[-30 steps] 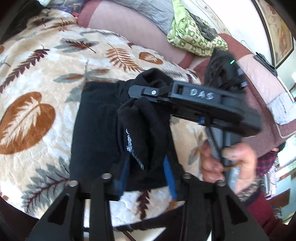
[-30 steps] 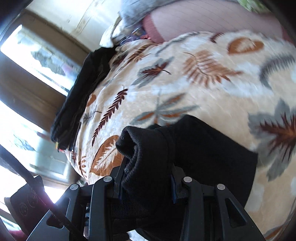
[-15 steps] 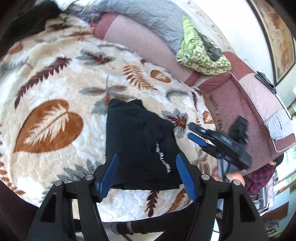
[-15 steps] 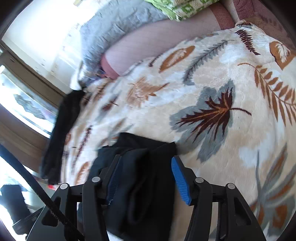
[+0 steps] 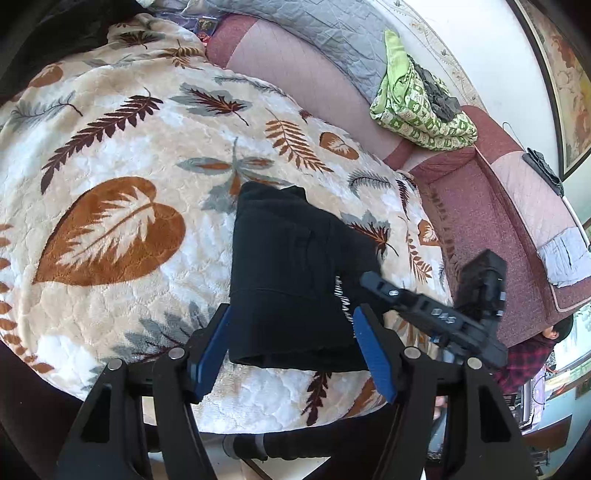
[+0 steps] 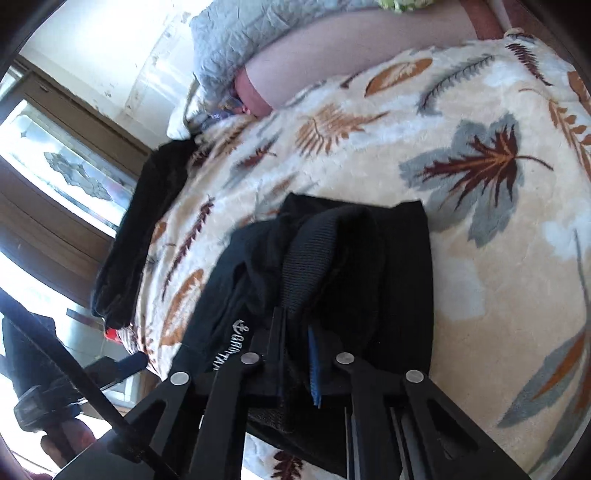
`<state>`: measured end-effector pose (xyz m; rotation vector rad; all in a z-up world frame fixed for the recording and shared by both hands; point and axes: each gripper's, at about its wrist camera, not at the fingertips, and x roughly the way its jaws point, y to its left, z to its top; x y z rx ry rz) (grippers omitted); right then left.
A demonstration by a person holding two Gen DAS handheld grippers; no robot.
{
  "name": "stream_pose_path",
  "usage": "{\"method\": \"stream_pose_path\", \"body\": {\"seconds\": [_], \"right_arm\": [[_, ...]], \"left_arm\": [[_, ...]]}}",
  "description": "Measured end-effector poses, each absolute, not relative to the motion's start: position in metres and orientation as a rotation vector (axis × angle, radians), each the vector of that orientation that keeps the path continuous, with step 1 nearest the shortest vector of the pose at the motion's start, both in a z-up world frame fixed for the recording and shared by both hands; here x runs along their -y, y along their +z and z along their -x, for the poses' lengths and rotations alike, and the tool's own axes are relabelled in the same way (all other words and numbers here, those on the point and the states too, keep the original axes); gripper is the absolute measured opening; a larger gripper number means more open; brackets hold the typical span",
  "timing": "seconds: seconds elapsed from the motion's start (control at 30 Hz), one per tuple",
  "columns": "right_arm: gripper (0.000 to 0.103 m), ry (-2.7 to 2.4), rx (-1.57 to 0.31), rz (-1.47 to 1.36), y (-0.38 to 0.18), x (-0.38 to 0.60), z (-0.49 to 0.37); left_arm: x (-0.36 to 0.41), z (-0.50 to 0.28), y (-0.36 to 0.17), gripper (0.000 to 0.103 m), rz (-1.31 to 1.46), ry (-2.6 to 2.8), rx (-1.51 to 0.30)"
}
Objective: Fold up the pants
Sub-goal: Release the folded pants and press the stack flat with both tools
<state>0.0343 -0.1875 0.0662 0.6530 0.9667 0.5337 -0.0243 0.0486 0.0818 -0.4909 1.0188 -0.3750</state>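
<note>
The black pants (image 5: 291, 273) lie folded in a compact rectangle on the leaf-print blanket (image 5: 110, 229), white lettering near their right edge. My left gripper (image 5: 291, 350) is open just in front of their near edge, and its blue pads (image 5: 210, 347) stand wide on either side without pressing. My right gripper (image 5: 369, 277) reaches in from the right to the fold's right side. In the right wrist view the right gripper (image 6: 295, 343) has its jaws closing tight on the ribbed waistband (image 6: 314, 251) of the pants (image 6: 391, 280).
A pink and maroon sofa (image 5: 480, 221) curves behind the blanket, with a green patterned cloth (image 5: 421, 107) and a grey quilt (image 5: 321, 33) on its back. Another black garment (image 6: 136, 236) lies at the blanket's far-left edge by a window (image 6: 74, 173). A person's plaid sleeve (image 5: 528, 354) shows at right.
Both grippers let go of the raised pants, which dropped into a flat fold. The left gripper opened and drew back. The right one opened, then shut again on the waistband.
</note>
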Motion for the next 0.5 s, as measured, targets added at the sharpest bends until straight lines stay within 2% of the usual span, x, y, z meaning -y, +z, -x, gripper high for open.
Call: {"method": "stream_pose_path", "body": {"seconds": [0.3, 0.5], "right_arm": [[0.009, 0.461, -0.977, -0.688, 0.050, 0.218, -0.022], [0.009, 0.426, -0.980, -0.712, 0.037, 0.221, -0.026]], "left_arm": [[-0.014, 0.012, 0.082, 0.066, 0.357, -0.436, -1.019], [0.014, -0.002, 0.058, 0.066, 0.237, -0.433, -1.061]]}}
